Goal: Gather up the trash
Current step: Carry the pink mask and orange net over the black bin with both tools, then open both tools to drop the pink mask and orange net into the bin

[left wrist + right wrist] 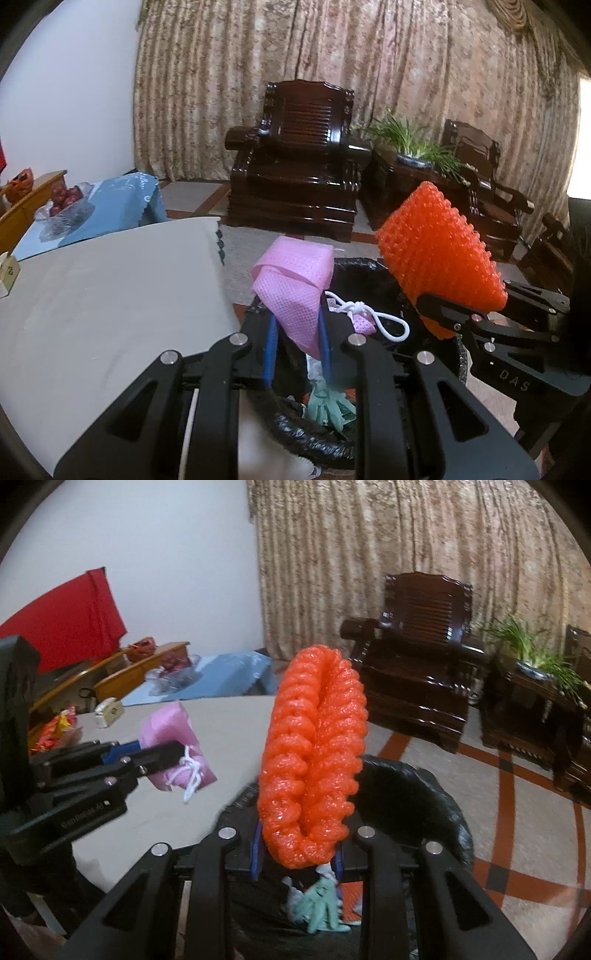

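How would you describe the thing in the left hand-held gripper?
Find the black-lined bin beside the pale table. Above its rim the left hand-held gripper pinches a pink mesh bag with a white cord, unlike the knobbly orange foam net alongside.

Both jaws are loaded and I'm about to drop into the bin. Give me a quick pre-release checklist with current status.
1. Left gripper clamped on pink mesh: ok.
2. Right gripper clamped on orange foam net: ok.
3. Bin open, black liner in place: ok.
4. Pink mesh over the bin mouth: ok in the left view.
5. Foam net over the bin mouth: ok.
6. White cord dangling from the mesh, clear of the jaws: cannot tell.
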A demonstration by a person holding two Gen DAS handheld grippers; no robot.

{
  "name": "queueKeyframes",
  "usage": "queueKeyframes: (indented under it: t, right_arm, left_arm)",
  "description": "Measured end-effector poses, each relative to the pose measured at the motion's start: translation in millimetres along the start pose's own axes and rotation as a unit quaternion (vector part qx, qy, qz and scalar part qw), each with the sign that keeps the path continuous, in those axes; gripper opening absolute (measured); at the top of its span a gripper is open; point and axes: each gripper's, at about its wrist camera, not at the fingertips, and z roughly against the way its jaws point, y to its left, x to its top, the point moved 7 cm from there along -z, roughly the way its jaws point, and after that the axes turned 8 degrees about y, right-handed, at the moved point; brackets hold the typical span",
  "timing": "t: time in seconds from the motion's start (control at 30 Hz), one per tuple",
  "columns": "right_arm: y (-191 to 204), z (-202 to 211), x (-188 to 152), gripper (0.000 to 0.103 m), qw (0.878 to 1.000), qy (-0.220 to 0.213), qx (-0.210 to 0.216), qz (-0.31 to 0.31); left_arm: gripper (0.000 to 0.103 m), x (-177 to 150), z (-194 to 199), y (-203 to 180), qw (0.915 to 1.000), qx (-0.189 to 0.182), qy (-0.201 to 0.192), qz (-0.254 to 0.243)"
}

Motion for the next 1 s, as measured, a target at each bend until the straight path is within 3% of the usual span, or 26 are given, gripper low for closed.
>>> queueKeyframes:
  t: [0.47, 0.63, 0.8, 0.93, 1.0]
  right_arm:
    - [-60, -48, -33, 0.027, 0.997, 0.055, -0.042, -0.040]
    - [-75, -68, -40, 0.032, 0.995, 0.072, -0.048, -0.052]
    - [-84, -73, -46, 0.057, 0.993, 0.079, -0.058, -0.063]
    - [-89, -66, -51, 0.086, 0.992, 0.075, -0.074, -0.064]
    - [-91, -59, -53, 0.094, 0.992, 0.074, -0.082, -0.069]
  left_arm:
    - [0.019, -5, -76, -25, 0.9984, -0.019, 0.050, -0.018]
    - [0.030, -4, -103, -29, 0.9969, -0.024, 0.073, -0.018]
    - [0.062, -6, -115, -31, 0.9954, -0.040, 0.086, -0.013]
    - [0.075, -5, -110, -27, 0.9961, -0.038, 0.080, -0.006]
    - [0.081, -3, -105, -23, 0.9964, -0.034, 0.078, 0.000]
